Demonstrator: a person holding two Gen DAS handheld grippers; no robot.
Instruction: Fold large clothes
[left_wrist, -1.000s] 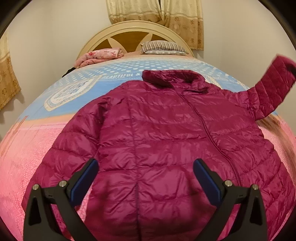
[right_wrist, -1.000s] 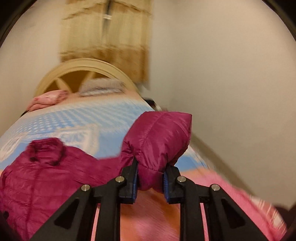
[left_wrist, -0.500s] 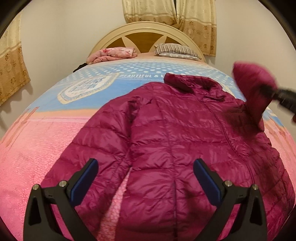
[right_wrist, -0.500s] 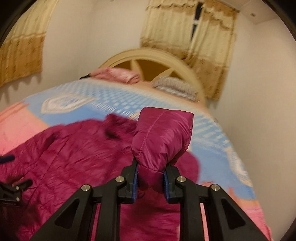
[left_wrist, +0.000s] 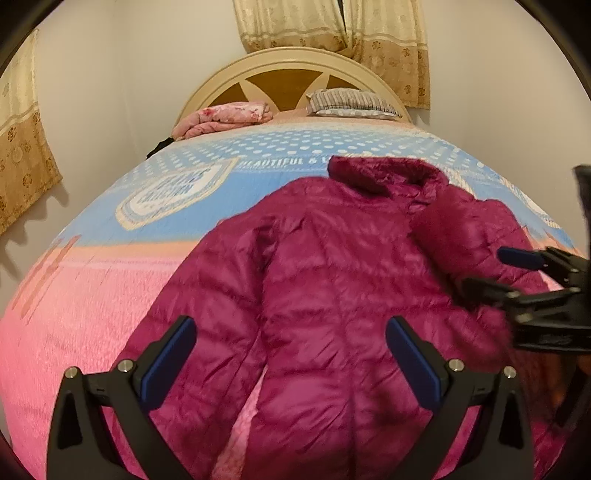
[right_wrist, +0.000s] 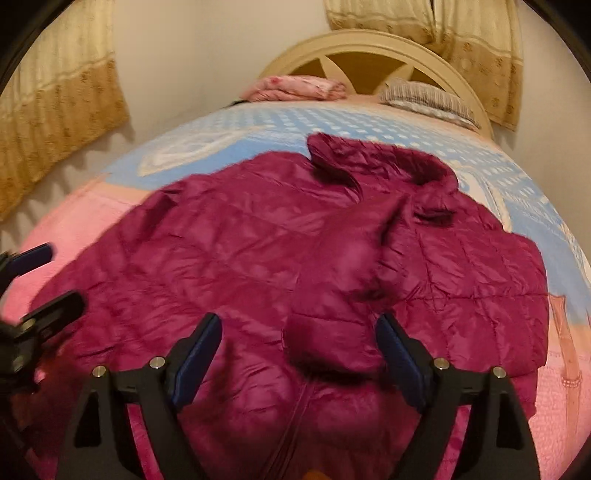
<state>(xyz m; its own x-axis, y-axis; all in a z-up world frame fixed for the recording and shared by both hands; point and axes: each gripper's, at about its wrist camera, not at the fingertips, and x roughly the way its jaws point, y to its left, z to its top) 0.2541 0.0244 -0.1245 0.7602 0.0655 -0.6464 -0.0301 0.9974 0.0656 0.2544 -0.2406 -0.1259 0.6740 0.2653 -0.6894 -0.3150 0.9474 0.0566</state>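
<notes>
While the right tool is opening its jaws, the sleeve lies released between them, folded across the jacket spread on the bed; the left tool hangs spread wide, grasping nothing; next, probably, fold the opposite sleeve inward.

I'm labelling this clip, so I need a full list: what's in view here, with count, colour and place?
jacket: one, magenta quilted, spread on the bed, one sleeve folded over its front
bedspread: one, pink and blue, covering the bed
headboard: one, cream, far end
blanket: one, pink floral, folded by the headboard
pillow: one, striped, by the headboard
curtains: beige, behind the headboard and on the side wall
left gripper: black, blue pads, open above the jacket
right gripper: black, blue pads, opening, the sleeve lying free between the jaws
</notes>
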